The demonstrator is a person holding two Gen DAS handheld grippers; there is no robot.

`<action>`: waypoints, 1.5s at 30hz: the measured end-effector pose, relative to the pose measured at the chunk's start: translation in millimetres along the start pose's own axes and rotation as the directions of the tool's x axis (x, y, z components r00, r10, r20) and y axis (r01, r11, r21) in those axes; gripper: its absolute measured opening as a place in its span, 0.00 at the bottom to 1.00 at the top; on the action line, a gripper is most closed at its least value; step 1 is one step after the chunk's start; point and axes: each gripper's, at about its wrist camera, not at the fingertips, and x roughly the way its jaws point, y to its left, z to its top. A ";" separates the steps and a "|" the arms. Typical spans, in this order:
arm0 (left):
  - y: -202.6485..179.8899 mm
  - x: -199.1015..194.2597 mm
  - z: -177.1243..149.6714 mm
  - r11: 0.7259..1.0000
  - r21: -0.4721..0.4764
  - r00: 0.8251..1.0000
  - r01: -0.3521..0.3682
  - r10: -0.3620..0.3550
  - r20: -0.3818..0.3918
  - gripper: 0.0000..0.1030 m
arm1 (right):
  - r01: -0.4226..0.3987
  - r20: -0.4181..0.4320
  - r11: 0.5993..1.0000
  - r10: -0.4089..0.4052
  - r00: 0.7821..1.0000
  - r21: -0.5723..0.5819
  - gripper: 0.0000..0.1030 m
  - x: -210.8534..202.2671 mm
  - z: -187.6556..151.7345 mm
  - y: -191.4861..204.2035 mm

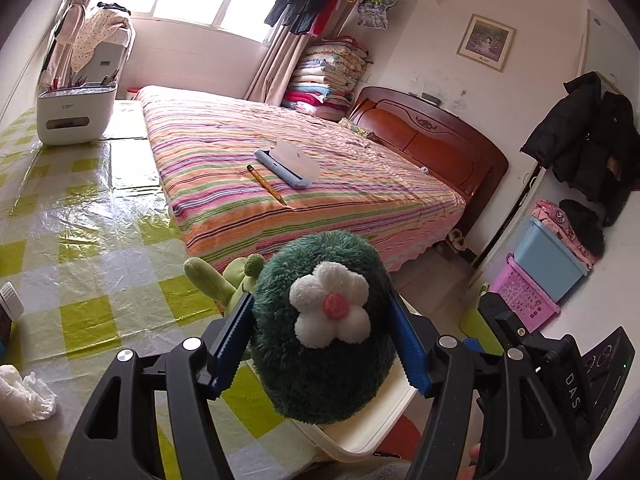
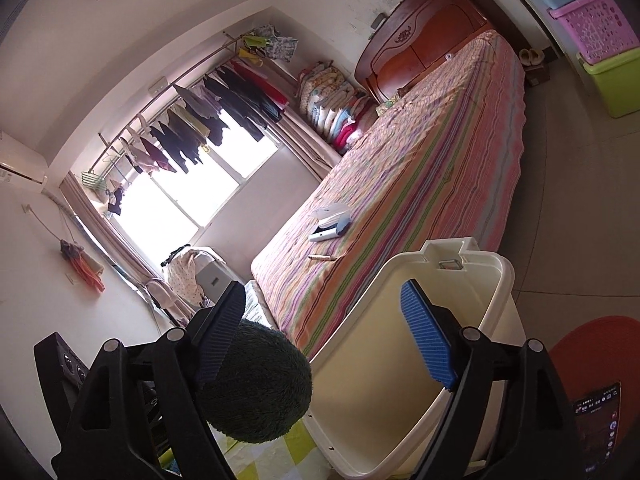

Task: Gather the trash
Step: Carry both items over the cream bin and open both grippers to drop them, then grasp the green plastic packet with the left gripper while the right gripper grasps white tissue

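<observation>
A fuzzy dark-green plush toy (image 1: pixel 320 328), round-bodied with a white fabric flower and pink centre on it, is sitting between the fingers of the left gripper (image 1: pixel 324 344). The ribbed blue pads (image 1: pixel 408 344) are standing right at its flanks, though whether they are pressing in cannot be told. The toy is resting at the edge of the worktop (image 1: pixel 92 248), which is wearing a crinkled, glossy yellow-green checked plastic cover, and is overhanging the smooth cream plastic bin (image 1: pixel 372 420) below.

A crumpled white tissue (image 1: pixel 24 396) (the only obvious trash) is lying on the cover at the lower left, well apart from the toy; only the left wrist view is showing it, along with a white desktop organiser (image 1: pixel 76 114).

The right wrist view is showing the bin (image 2: pixel 496 276) more fully: an open rectangular tub with rounded corners and a handle notch. The right gripper (image 2: pixel 324 336) is holding its fingers wide apart with nothing clamped, one pad (image 2: pixel 218 340) touching the plush toy (image 2: pixel 260 384).
</observation>
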 end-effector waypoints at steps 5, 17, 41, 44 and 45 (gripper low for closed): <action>-2.4 -9.1 -1.3 1.000 -0.024 0.998 0.015 -0.014 0.058 0.75 | -0.009 0.004 1.000 0.009 1.000 0.009 0.77 -0.5 0.4 -2.9; 18.4 -59.6 3.7 0.990 -0.044 0.970 -0.136 0.142 0.199 0.79 | -0.043 -0.005 0.996 0.043 0.999 -0.081 0.80 1.6 -8.8 18.2; 204.8 -197.9 -34.5 0.808 -0.589 0.969 -0.032 0.170 0.181 0.79 | -0.164 -0.109 0.963 0.143 0.984 -0.212 0.82 14.4 -46.0 73.7; 221.1 -203.8 -42.2 0.756 -0.654 0.971 0.020 0.140 0.192 0.79 | -0.174 -0.120 0.954 0.148 0.982 -0.243 0.82 14.7 -52.1 83.4; 226.2 -204.7 -45.4 0.733 -0.679 0.972 0.037 0.131 0.195 0.79 | -0.177 -0.122 0.951 0.150 0.981 -0.254 0.82 14.3 -53.8 86.3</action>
